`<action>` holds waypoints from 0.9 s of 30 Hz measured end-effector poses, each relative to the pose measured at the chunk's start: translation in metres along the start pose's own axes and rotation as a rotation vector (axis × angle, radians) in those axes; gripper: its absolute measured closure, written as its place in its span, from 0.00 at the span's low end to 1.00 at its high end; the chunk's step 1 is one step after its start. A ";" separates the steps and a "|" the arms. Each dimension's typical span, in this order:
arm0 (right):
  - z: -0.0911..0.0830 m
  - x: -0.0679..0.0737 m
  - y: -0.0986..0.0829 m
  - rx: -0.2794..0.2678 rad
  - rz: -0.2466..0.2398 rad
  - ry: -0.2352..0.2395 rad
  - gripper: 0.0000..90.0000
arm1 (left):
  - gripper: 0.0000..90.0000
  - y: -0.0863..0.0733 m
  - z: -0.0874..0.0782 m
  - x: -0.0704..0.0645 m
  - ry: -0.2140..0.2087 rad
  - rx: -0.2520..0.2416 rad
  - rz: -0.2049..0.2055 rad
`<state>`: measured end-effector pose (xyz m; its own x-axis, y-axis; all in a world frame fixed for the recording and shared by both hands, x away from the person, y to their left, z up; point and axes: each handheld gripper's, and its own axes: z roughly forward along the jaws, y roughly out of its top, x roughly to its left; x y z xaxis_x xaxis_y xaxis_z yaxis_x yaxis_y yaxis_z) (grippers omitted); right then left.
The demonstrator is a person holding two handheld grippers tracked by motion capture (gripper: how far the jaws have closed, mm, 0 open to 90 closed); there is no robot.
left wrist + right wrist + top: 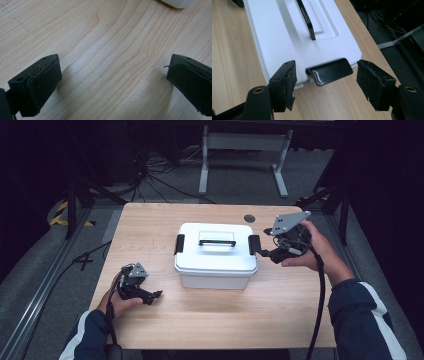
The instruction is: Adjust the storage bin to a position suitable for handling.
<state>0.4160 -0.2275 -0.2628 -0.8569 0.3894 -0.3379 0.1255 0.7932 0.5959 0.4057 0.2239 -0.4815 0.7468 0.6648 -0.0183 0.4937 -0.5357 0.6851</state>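
- Right gripper point(325, 82): jaws spread wide apart, holding nothing. In the right gripper view they stand one on each side of the black latch point(329, 72) at the right end of the box, and neither pad touches it.
- Right gripper in the high view point(263, 253): raised just off the right end of the box, level with the latch point(254, 244), tips pointing left. The grey plate on top tilts up toward the far side, and the cable trails down past the near right edge of the table.
- Left gripper point(113, 82): jaws wide apart and empty, with bare wood grain between the two black pads. A small white corner of the box point(178, 3) lies far ahead of them.
- Left gripper in the high view point(156, 296): low over the near left part of the table point(150, 330), tips pointing right, well apart from the box.
- Box point(216, 255): white plastic, lid on, sitting in the middle of the table. A black carrying handle point(217, 242) lies flat in a recess on the lid. One black latch sits at each end; the left latch point(179, 244) lies flat against the left wall.
- Right latch in the right gripper view: glossy, and it juts out from the lid edge over the wood.
- Surroundings: grey floor beyond the table, with cables and the legs of a white frame point(245, 150) at the far side.
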 end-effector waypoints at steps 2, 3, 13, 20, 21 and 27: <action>0.004 0.000 0.008 0.027 -0.030 -0.001 0.38 | 0.00 0.000 0.000 0.000 0.000 0.000 0.000; 0.005 0.000 0.010 0.029 -0.040 0.007 0.39 | 0.00 0.000 0.000 0.000 0.000 0.001 -0.001; 0.028 -0.001 0.045 0.119 -0.139 0.041 0.47 | 0.00 0.000 0.000 0.000 0.000 0.001 0.001; 0.051 0.001 0.062 0.201 -0.197 0.083 0.53 | 0.00 0.000 0.000 0.000 0.000 0.001 0.001; 0.053 0.002 0.063 0.211 -0.197 0.087 0.53 | 0.00 0.000 0.000 0.000 0.000 0.000 0.001; 0.066 0.005 0.074 0.262 -0.233 0.102 0.58 | 0.00 -0.001 0.000 -0.001 0.004 -0.004 -0.003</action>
<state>0.4541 -0.1361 -0.2685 -0.9214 0.1459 -0.3602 0.0338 0.9534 0.2998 0.4048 0.2240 -0.4818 0.7435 0.6685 -0.0179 0.4942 -0.5313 0.6882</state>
